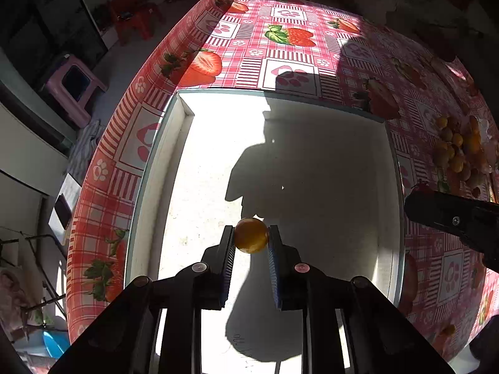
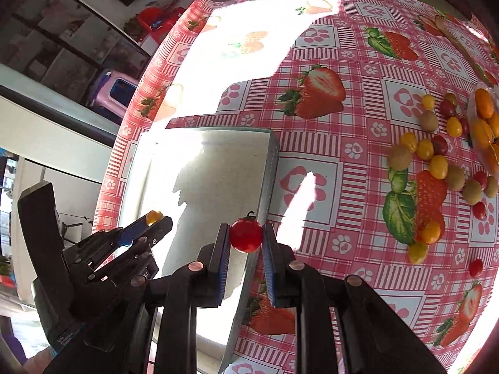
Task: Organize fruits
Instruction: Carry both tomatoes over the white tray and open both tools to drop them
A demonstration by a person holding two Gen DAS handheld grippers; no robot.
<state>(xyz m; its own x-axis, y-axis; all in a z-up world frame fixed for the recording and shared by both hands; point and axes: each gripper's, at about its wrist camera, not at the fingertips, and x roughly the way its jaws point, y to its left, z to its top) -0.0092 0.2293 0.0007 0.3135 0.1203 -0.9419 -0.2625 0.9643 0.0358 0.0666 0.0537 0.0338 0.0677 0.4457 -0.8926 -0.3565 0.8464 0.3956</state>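
Observation:
My left gripper [image 1: 251, 235] is shut on a yellow cherry tomato [image 1: 251, 235] and holds it above the floor of a white shallow box [image 1: 149, 187]. In the right wrist view the left gripper [image 2: 155, 217] shows at the left with the yellow tomato [image 2: 154, 216] over the same box [image 2: 271, 159]. My right gripper [image 2: 246, 234] is shut on a red cherry tomato [image 2: 246, 234] with a green stem, above the box's right wall. A pile of loose fruit [image 2: 436, 168], yellow and red tomatoes and brownish-green ones, lies on the table to the right [image 1: 458, 149].
The table carries a pink strawberry-print cloth [image 2: 327, 99]. A clear container with orange fruit [image 2: 483, 118] stands at the far right edge. A wooden stick [image 2: 458, 40] lies at the back right. The floor left of the table holds a pink stool [image 1: 75, 90].

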